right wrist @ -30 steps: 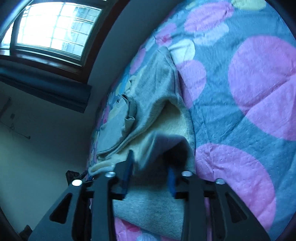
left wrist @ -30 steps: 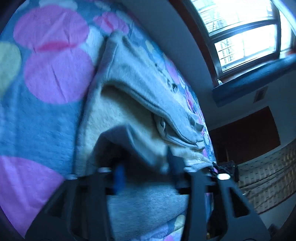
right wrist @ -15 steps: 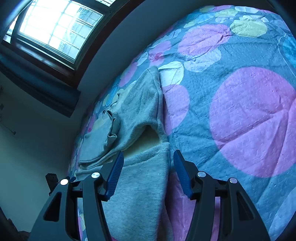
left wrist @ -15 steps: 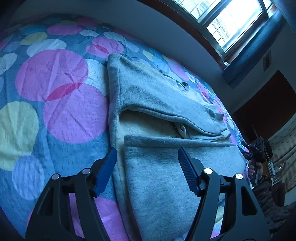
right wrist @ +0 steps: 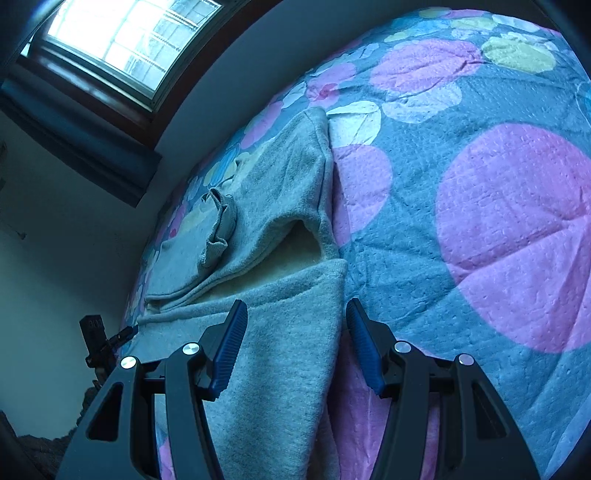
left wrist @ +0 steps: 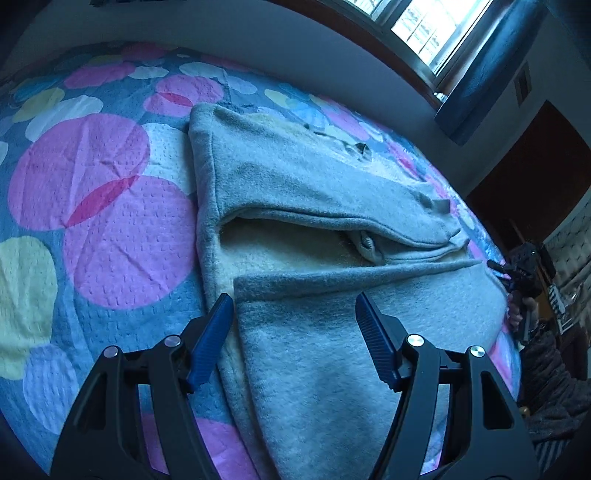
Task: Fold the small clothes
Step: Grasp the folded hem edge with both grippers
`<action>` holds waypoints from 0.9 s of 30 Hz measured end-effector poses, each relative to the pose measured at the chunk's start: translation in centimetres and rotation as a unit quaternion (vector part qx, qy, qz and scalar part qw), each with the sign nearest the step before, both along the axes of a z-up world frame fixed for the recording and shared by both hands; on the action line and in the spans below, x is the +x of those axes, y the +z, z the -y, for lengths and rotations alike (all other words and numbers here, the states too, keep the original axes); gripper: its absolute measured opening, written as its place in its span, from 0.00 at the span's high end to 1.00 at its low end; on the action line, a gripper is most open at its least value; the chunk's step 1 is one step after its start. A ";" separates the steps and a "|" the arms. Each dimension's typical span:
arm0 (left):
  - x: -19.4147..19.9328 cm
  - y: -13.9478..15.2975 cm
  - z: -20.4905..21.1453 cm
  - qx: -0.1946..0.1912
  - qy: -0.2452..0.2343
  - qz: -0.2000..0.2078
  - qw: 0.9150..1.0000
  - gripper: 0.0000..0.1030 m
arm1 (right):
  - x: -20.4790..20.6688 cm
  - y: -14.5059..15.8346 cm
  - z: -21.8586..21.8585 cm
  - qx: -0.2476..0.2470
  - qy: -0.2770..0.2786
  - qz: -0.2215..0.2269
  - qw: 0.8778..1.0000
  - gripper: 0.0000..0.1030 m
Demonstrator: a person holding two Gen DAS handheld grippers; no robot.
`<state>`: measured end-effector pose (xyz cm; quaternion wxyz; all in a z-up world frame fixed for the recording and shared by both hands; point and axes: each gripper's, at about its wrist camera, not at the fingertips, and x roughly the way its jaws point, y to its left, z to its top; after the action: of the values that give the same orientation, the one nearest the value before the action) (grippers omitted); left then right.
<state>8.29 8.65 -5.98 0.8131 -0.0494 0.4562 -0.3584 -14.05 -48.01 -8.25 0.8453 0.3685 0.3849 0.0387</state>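
Bedroom, dim bluish light; bed w/ quilt [left wrist: 110,206] in blue w/ pink, yellow, white circles, window [left wrist: 424,33] above far edge, dark curtain beside it. Left wrist view, left to right: bare quilt, then grey sweater [left wrist: 295,184] lying flat on quilt, bottom part folded up over the body, cream fleece lining showing in the gap between the layers; far right past bed edge, a hand on the other gripper's handle, sleeve below it. Left gripper [left wrist: 295,328] open, blue pads apart, nothing gripped; pads sit over the near folded edge, left pad just off the sweater's left side. Right wrist view, left to right: wall + window [right wrist: 122,33], left gripper small and dark at bed edge, sweater [right wrist: 280,206] w/ bunched cuff on top, then open quilt [right wrist: 480,206]. Right gripper [right wrist: 293,339] open too, empty; sweater's right edge runs between its pads, not pinched.
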 end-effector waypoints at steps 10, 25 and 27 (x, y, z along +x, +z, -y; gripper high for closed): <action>0.8 0.1 0.7 0.007 -0.032 0.004 0.999 0.36 | 0.3 0.5 -1.3 -0.056 0.013 0.003 0.998 0.60; 1.6 -1.1 1.1 0.024 -0.052 -0.024 0.998 0.39 | -0.1 0.6 -0.8 -0.058 0.004 0.016 0.998 0.79; 1.5 -1.1 1.0 0.011 -0.058 -0.035 0.998 0.39 | 0.0 0.5 -0.8 -0.056 0.004 0.015 0.998 0.79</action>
<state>9.82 7.61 -7.05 0.7749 -0.0266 0.4905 -0.3977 -14.03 -47.23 -7.73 0.8700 0.3188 0.3753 0.0258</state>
